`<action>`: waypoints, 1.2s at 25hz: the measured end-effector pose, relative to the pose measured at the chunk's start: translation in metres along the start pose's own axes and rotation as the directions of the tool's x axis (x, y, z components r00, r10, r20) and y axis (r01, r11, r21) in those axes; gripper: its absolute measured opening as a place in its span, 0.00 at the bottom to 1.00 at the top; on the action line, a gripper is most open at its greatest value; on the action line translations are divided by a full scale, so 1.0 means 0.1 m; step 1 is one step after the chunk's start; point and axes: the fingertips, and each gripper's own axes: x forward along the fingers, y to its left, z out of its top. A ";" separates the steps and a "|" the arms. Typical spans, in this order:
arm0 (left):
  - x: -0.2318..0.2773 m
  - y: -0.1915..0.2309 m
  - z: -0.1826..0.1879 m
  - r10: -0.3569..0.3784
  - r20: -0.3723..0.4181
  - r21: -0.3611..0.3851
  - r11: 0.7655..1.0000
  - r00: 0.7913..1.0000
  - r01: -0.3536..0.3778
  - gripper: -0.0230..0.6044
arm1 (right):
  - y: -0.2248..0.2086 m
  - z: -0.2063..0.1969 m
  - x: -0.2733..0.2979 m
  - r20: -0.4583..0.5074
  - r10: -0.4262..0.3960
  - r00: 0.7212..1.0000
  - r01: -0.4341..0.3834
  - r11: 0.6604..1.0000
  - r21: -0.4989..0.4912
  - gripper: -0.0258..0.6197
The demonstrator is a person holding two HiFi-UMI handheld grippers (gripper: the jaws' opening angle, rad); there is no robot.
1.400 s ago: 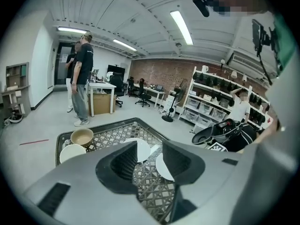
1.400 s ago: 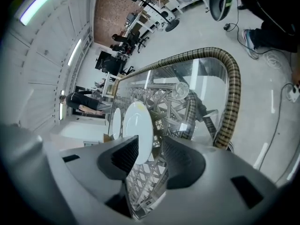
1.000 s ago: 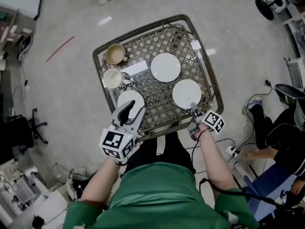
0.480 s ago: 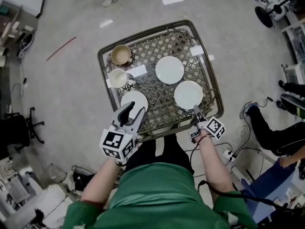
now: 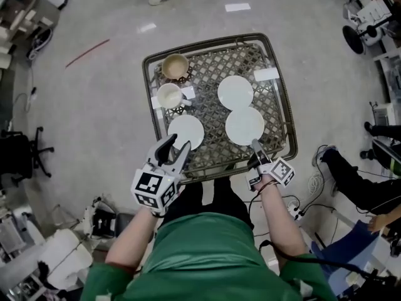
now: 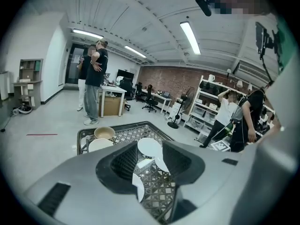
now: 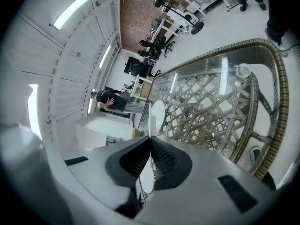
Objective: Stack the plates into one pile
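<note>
Since a second ago the near right plate (image 5: pixel 244 125) has closed on the far plate (image 5: pixel 235 93); their rims now meet in the head view. Clenched on that plate's near rim, the right gripper (image 5: pixel 253 145) has only a thin pinch, so the plate could pivot or slip onto the wicker table (image 5: pixel 210 68), or knock the far plate. Its forearm reaches in from the near edge, jaws sloping down. Beside the near left plate (image 5: pixel 186 132), the left gripper (image 5: pixel 173 148) hovers, jaws apart and empty
</note>
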 end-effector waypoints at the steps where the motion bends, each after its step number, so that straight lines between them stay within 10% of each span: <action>1: -0.05 0.05 -0.01 0.008 0.001 -0.003 1.000 1.000 -0.008 0.32 | 0.05 -0.07 0.04 -0.016 0.000 1.000 0.000 1.000 -0.007 0.08; 22: -0.75 0.96 -0.26 0.077 -0.029 -0.014 0.997 0.997 -0.078 0.32 | 0.72 -1.90 1.12 -0.335 0.155 0.929 -0.151 0.988 0.037 0.09; 30: -0.86 1.18 -0.28 0.088 -0.035 -0.015 0.996 0.995 -0.089 0.32 | 0.47 -2.03 1.22 -0.338 -0.017 0.941 0.004 0.999 -0.040 0.09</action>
